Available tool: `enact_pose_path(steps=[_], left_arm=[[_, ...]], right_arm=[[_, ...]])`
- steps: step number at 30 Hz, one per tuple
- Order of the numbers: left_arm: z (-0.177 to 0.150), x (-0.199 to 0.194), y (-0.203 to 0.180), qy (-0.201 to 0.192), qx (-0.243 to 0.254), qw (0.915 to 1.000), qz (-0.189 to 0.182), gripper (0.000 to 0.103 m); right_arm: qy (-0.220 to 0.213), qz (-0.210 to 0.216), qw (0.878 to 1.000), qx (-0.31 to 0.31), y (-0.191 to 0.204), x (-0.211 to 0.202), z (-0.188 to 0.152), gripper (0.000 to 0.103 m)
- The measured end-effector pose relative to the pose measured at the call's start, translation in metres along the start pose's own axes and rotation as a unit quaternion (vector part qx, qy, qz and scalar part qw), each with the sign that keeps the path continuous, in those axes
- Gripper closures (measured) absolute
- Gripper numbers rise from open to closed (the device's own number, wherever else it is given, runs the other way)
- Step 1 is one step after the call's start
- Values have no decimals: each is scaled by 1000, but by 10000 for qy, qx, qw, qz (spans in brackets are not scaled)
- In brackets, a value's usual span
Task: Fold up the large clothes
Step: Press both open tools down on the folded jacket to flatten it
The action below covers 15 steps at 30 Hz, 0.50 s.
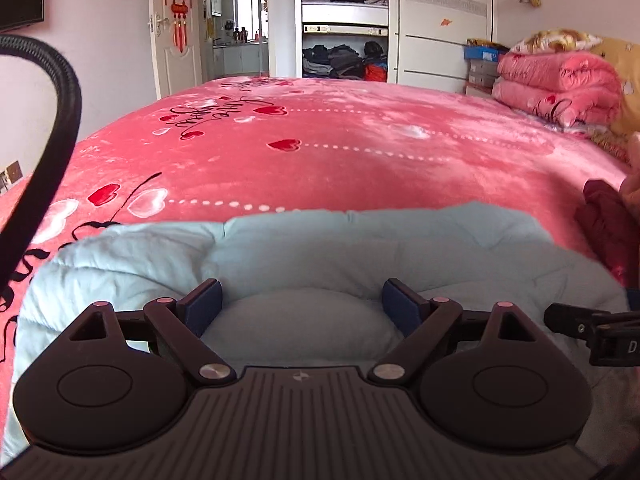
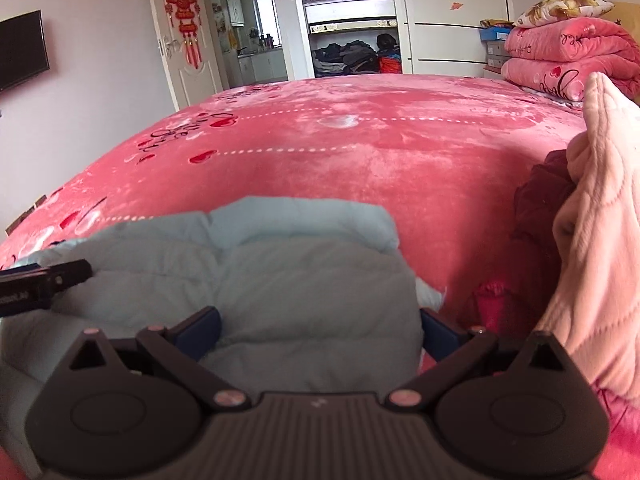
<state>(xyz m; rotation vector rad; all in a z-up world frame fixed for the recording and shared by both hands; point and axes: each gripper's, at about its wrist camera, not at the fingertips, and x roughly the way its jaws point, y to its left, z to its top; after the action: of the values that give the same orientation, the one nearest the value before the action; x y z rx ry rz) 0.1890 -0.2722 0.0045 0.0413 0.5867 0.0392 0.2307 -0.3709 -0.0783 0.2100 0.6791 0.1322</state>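
Note:
A pale blue puffy quilted garment (image 1: 360, 248) lies folded on the pink bed; it also shows in the right wrist view (image 2: 304, 272). My left gripper (image 1: 302, 304) is open, low over the garment's near part, with a bulge of fabric between its blue pads (image 1: 206, 300). My right gripper (image 2: 320, 330) is open over the garment's right part, its right pad (image 2: 438, 334) at the garment's right edge. The right gripper's tip shows at the right of the left wrist view (image 1: 576, 322). The left gripper's tip shows at the left of the right wrist view (image 2: 60, 274).
The pink heart-print bedspread (image 1: 340, 148) stretches ahead. A dark red garment (image 2: 544, 200) and a pale pink quilted one (image 2: 600, 240) lie to the right. Folded pink quilts (image 1: 560, 84) sit at the far right. An open wardrobe (image 1: 344, 20) stands behind. A black hose (image 1: 52, 120) hangs at left.

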Motion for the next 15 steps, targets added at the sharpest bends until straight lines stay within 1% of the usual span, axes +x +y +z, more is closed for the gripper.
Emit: enact_pose_path(steps=[3,5,9,12,15], left_arm=[[-6,11,-4,63,-25,10000,53,0],[-9,17,-9,51,106,9999,111,0],[-12,24,-12,13,199,9996,181,0],[-7,21,-9,65,139,9998,118,0],[0,6,2,76,-53,10000,-18,0]], right_arm=[[152,-33,9999,-56,-2,11,-5,1],[198,23,9998,0,-5,17,-9,1],[262,117,9995,114,-11,22,-11,1],[280,172,9992,232,-15,20,-12,1],[375,133,9981,480,-18,13,-10,1]])
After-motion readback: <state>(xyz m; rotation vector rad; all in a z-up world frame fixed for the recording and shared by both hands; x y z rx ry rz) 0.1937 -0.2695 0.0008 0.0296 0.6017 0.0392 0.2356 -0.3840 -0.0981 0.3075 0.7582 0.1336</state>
